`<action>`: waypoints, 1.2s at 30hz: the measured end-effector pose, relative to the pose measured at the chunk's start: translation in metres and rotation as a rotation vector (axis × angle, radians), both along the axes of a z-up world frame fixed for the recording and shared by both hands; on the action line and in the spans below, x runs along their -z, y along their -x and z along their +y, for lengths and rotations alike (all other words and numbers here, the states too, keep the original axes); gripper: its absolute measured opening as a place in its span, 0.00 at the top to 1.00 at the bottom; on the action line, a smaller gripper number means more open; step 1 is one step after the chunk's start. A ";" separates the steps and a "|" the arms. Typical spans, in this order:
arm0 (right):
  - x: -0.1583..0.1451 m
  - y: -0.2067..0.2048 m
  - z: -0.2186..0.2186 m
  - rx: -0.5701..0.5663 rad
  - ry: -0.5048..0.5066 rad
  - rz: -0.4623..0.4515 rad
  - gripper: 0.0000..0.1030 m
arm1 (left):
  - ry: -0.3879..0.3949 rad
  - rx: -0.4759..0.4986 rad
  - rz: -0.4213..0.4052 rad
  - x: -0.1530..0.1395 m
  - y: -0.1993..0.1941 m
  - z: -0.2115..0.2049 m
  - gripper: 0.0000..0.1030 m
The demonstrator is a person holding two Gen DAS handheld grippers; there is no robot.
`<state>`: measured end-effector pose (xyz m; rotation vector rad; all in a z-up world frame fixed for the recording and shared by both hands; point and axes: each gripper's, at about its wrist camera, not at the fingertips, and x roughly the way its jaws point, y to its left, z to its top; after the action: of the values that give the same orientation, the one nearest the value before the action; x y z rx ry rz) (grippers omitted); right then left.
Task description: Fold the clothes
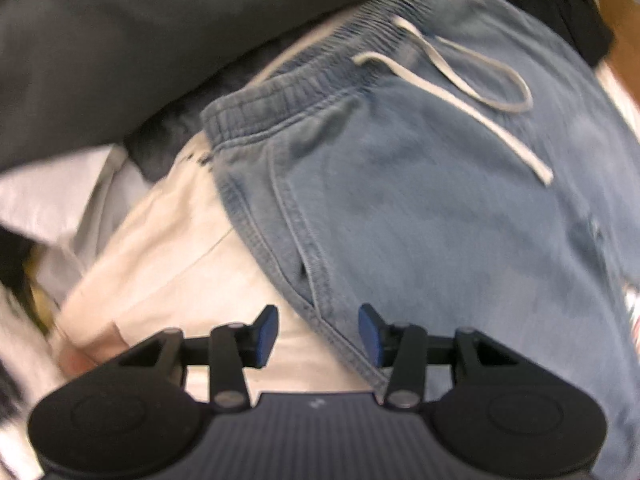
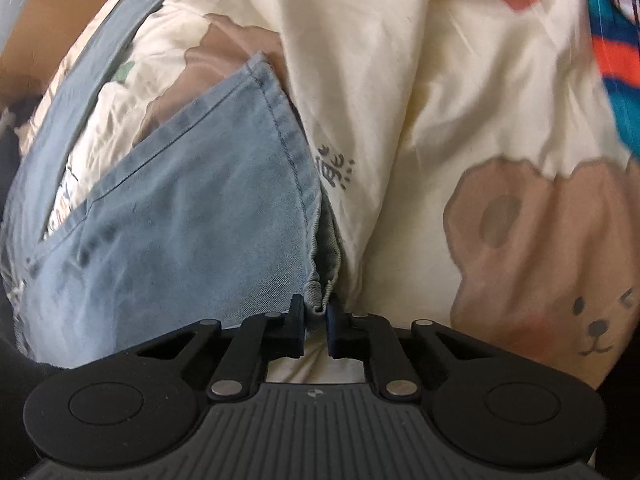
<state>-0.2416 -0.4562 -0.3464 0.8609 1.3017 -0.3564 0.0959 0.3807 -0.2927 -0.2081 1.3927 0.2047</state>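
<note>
Under both grippers lie faded blue denim pants (image 1: 440, 208) with a white drawstring; the right gripper (image 2: 318, 312) pinches their hem, while the left gripper (image 1: 318, 334) hangs released.

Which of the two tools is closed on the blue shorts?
The right tool: it pinches a bunched hem corner of the blue shorts. The left tool stands open above their side seam, gripping nothing.

Faded blue denim shorts (image 1: 440, 200), soft matt; cotton drawstring (image 1: 480, 92); printed cream sheet (image 2: 420, 120), smooth cloth; matt black plastic hand-held gripper (image 2: 316, 316).
</note>
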 end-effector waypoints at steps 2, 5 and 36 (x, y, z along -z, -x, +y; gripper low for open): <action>-0.006 -0.003 0.000 -0.001 0.015 0.012 0.92 | 0.033 -0.058 -0.013 0.006 0.004 0.006 0.54; -0.011 -0.007 0.002 -0.023 0.035 0.040 0.93 | 0.075 -0.139 -0.028 0.018 0.009 0.011 0.54; -0.009 -0.014 0.017 -0.101 0.082 0.179 0.91 | -0.004 -0.214 -0.016 0.030 -0.025 0.030 0.73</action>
<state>-0.2278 -0.4387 -0.3379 0.7032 1.4802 -0.4113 0.1214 0.4107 -0.3229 -0.3552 1.3530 0.3825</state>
